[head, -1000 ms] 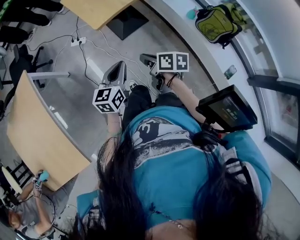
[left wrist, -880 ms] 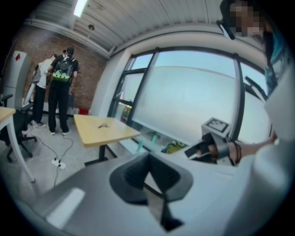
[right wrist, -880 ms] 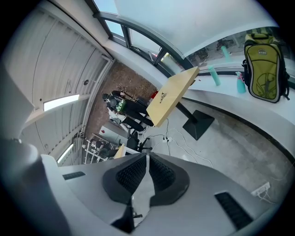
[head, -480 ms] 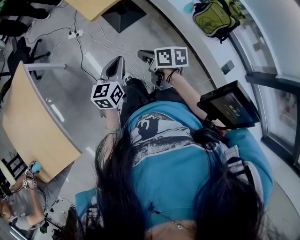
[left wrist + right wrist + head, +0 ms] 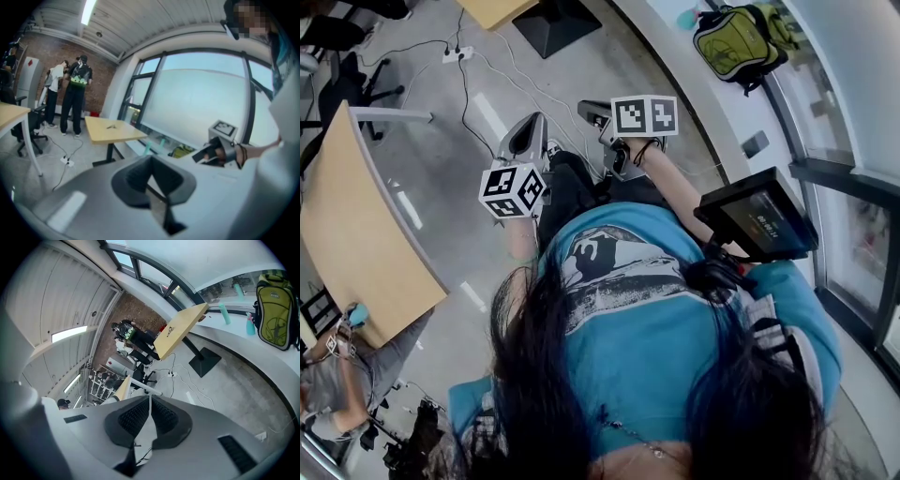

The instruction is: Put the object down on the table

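At the far left of the head view a wooden table [image 5: 366,234] stands on the grey floor [image 5: 441,141], its top bare where it shows, with a seated person [image 5: 328,375] at its near corner. Farther off, a white power strip [image 5: 456,54] lies on the floor with cables trailing toward you. Your left gripper [image 5: 530,131] hangs in the air in front of your legs, well apart from that table; in the left gripper view its jaws [image 5: 151,159] meet at the tips and grip nothing. Past them that view shows a second table [image 5: 112,129] with something small on it, too small to tell, and two people [image 5: 77,89] standing by the brick wall. Your right gripper [image 5: 591,114] is held just right of the left one and a little farther out; in the right gripper view its ribbed pads [image 5: 150,399] are pressed together with nothing between them. No thing to put down shows in either gripper, and I cannot tell which thing in the room the task means. Right of your arm a dark screen [image 5: 757,220] juts out near your chest. On the far right a yellow-green backpack [image 5: 739,42] stands on the white ledge [image 5: 666,56] by the window, closed, its contents hidden, with a teal bottle [image 5: 686,19] just left of it.
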Demonstrator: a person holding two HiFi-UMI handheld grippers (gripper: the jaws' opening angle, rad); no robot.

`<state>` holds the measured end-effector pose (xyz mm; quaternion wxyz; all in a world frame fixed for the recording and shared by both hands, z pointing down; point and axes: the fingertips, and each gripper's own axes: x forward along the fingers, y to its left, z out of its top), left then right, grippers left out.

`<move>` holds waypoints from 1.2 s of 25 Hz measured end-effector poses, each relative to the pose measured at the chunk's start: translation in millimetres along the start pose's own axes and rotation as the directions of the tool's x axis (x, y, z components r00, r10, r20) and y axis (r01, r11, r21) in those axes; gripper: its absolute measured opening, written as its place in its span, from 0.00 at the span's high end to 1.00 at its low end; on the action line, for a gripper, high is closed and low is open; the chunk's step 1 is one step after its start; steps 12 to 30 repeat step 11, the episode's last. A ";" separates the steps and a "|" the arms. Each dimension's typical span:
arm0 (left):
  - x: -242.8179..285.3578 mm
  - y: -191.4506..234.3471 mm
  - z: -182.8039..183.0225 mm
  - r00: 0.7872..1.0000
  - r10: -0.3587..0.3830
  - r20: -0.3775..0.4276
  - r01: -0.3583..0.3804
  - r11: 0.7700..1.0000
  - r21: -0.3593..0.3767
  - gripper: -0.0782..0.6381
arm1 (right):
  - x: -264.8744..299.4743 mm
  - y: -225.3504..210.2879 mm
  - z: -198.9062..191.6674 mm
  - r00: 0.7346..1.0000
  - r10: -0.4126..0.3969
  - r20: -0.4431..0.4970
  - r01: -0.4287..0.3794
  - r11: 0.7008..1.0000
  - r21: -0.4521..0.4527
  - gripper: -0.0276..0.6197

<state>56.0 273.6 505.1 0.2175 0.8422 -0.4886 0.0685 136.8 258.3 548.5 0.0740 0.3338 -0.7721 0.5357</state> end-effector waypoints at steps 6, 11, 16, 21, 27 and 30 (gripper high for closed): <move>-4.7 0.3 -2.8 1.000 0.013 -0.005 -0.013 1.000 0.001 0.89 | 3.1 1.1 -3.6 1.000 0.008 -0.013 -0.008 1.000 -0.004 0.92; -8.7 1.0 -10.4 1.000 0.020 -0.008 -0.020 1.000 -0.003 0.89 | 4.5 -0.9 -12.5 1.000 0.009 -0.026 -0.009 1.000 -0.005 0.92; -8.7 1.0 -10.4 1.000 0.020 -0.008 -0.020 1.000 -0.003 0.89 | 4.5 -0.9 -12.5 1.000 0.009 -0.026 -0.009 1.000 -0.005 0.92; -8.7 1.0 -10.4 1.000 0.020 -0.008 -0.020 1.000 -0.003 0.89 | 4.5 -0.9 -12.5 1.000 0.009 -0.026 -0.009 1.000 -0.005 0.92; -8.7 1.0 -10.4 1.000 0.020 -0.008 -0.020 1.000 -0.003 0.89 | 4.5 -0.9 -12.5 1.000 0.009 -0.026 -0.009 1.000 -0.005 0.92; -8.7 1.0 -10.4 1.000 0.020 -0.008 -0.020 1.000 -0.003 0.89 | 4.5 -0.9 -12.5 1.000 0.009 -0.026 -0.009 1.000 -0.005 0.92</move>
